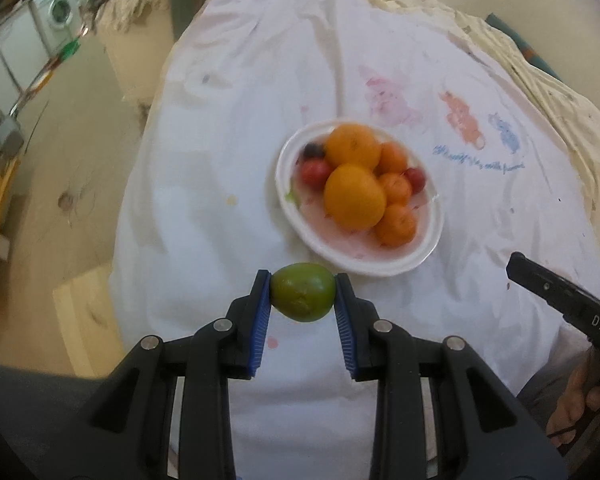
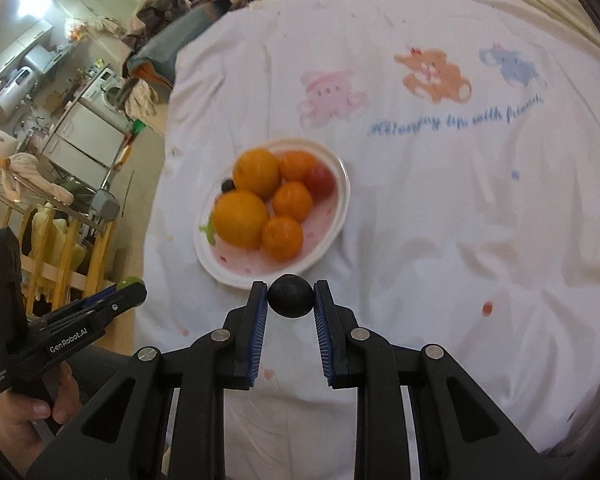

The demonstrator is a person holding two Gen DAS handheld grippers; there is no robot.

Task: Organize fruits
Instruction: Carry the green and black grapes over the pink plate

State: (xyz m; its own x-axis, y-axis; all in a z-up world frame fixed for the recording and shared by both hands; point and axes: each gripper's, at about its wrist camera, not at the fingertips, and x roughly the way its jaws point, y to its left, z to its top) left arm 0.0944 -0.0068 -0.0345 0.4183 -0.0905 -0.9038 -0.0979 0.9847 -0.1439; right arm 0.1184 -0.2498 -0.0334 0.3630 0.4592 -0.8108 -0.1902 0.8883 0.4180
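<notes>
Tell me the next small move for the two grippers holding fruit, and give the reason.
Probably carry the left gripper forward over the white plate and set the green fruit in the bare patch at its near rim. Both grippers are already shut on fruit, the right gripper on a dark round fruit, above the cloth.

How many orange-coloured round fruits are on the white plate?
5, all on the white plate: two large, three small. Others may be hidden underneath.

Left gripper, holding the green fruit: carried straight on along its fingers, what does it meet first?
Probably the near rim of the white plate, just beyond the green fruit in the left gripper; depth is unclear.
</notes>
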